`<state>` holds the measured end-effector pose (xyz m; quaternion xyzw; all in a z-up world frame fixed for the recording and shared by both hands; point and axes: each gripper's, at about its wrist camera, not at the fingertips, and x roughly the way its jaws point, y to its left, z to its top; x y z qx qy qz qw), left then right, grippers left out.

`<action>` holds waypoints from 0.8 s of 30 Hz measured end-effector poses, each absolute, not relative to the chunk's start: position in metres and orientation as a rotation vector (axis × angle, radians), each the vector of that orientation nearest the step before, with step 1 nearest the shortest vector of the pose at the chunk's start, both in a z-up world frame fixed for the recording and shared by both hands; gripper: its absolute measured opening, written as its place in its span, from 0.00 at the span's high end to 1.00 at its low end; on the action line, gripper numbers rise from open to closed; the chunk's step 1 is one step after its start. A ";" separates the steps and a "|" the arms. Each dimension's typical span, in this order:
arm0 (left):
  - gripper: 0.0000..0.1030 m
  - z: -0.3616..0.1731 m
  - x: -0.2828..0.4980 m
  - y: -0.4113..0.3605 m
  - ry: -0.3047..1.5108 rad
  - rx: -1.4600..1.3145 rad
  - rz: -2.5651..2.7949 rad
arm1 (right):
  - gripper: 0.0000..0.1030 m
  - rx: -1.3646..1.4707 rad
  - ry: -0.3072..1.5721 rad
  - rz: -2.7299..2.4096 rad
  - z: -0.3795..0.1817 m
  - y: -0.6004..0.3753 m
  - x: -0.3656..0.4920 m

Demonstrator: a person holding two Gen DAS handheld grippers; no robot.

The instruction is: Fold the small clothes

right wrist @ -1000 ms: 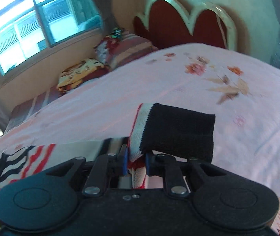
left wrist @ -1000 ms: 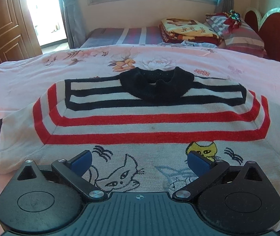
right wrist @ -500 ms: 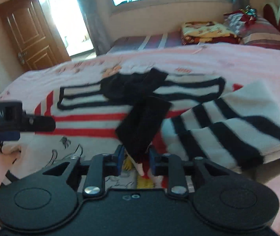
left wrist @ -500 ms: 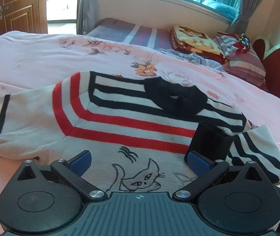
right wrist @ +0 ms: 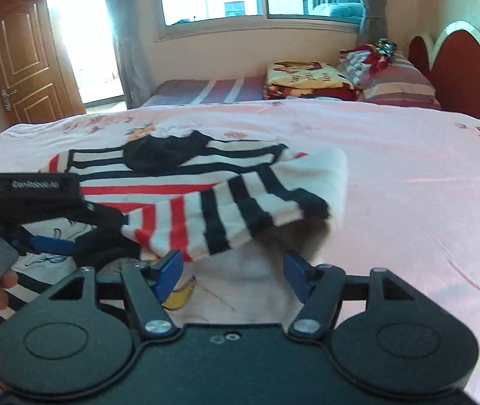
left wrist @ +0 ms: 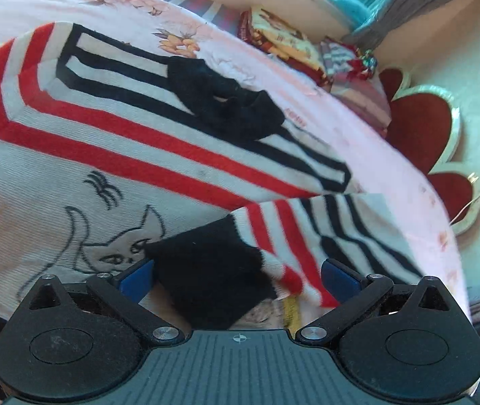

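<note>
A small white sweater point(left wrist: 111, 128) with red and black stripes, a black collar point(left wrist: 230, 108) and cat drawings lies flat on the pink bed. Its right sleeve point(left wrist: 311, 233) is folded across the chest, and the sleeve's black cuff point(left wrist: 213, 273) lies between the fingers of my open left gripper point(left wrist: 238, 275). In the right wrist view the folded sleeve point(right wrist: 236, 209) lies just ahead of my right gripper point(right wrist: 233, 270), which is open and empty. The left gripper point(right wrist: 54, 229) shows at the left there, over the cuff.
The pink floral bedsheet point(right wrist: 392, 175) spreads to the right. A red headboard point(right wrist: 459, 67) stands at the far right, with pillows and a folded blanket point(right wrist: 311, 77) at the back. A wooden door point(right wrist: 24, 60) is at the left.
My right gripper has carried the sleeve across the sweater, let go of it and opened. My left gripper has moved right, so the cuff now lies between its fingers.
</note>
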<state>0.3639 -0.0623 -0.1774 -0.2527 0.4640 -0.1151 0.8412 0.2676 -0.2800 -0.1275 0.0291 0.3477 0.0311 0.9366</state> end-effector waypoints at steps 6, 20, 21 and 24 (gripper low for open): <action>0.50 -0.186 0.374 -0.069 0.989 -0.560 -0.245 | 0.37 0.082 0.714 -0.001 -0.137 -0.292 0.268; 0.95 -0.134 0.366 -0.023 0.751 -0.581 -0.168 | 0.47 0.028 0.754 -0.061 -0.152 -0.294 0.295; 0.95 -0.132 0.368 -0.012 0.742 -0.571 -0.144 | 0.49 0.025 0.750 -0.059 -0.151 -0.293 0.296; 0.95 -0.134 0.371 0.018 0.739 -0.551 -0.068 | 0.57 0.024 0.750 -0.042 -0.153 -0.285 0.304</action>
